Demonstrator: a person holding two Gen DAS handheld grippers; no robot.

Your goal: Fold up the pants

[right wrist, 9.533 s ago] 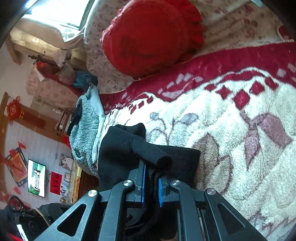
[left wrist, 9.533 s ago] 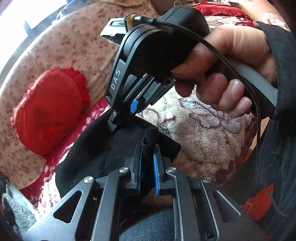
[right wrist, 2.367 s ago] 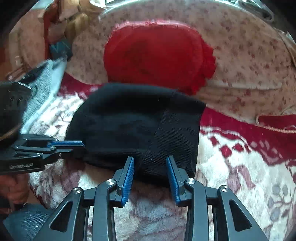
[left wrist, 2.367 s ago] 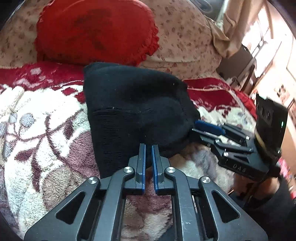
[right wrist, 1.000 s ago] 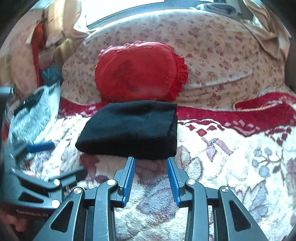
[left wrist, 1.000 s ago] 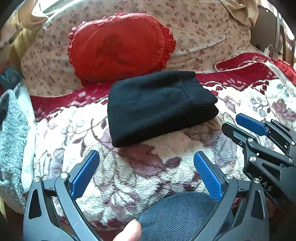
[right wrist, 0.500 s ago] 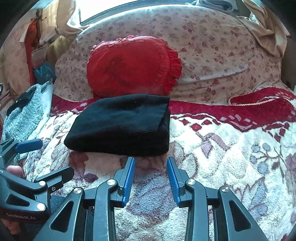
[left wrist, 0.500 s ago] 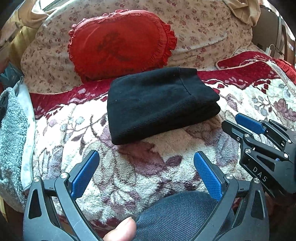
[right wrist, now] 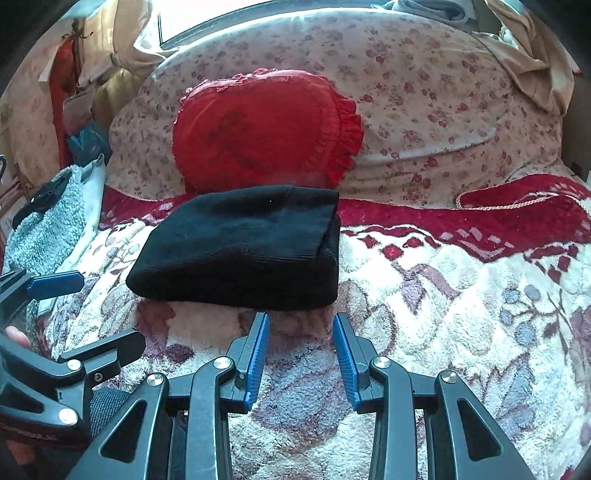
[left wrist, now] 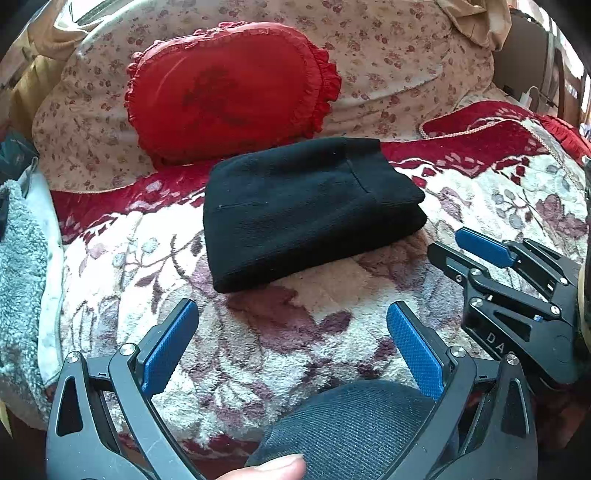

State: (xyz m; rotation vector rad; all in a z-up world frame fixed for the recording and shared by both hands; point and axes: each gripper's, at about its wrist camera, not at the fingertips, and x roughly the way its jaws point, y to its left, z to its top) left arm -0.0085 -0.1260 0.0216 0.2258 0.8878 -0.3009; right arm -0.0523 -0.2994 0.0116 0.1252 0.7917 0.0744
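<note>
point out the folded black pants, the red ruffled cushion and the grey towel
folded black pants (left wrist: 303,206), left wrist view, middle of the top layer
red ruffled cushion (right wrist: 258,129), right wrist view, centre of its face
grey towel (left wrist: 18,266), left wrist view, its fluffy surface at the left edge

Black left gripper (left wrist: 291,332) frame, blue ribbed pads, silver screws

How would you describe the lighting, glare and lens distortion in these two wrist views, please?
Left wrist view: warm daylight, sharp focus, the folded black pants so dark their folds barely read; fisheye bending and dark corners. Right wrist view: a blown-out window at the top, a hazy patch on the red cushion's lower edge, the same curved edges; the floral blanket is evenly lit.
</note>
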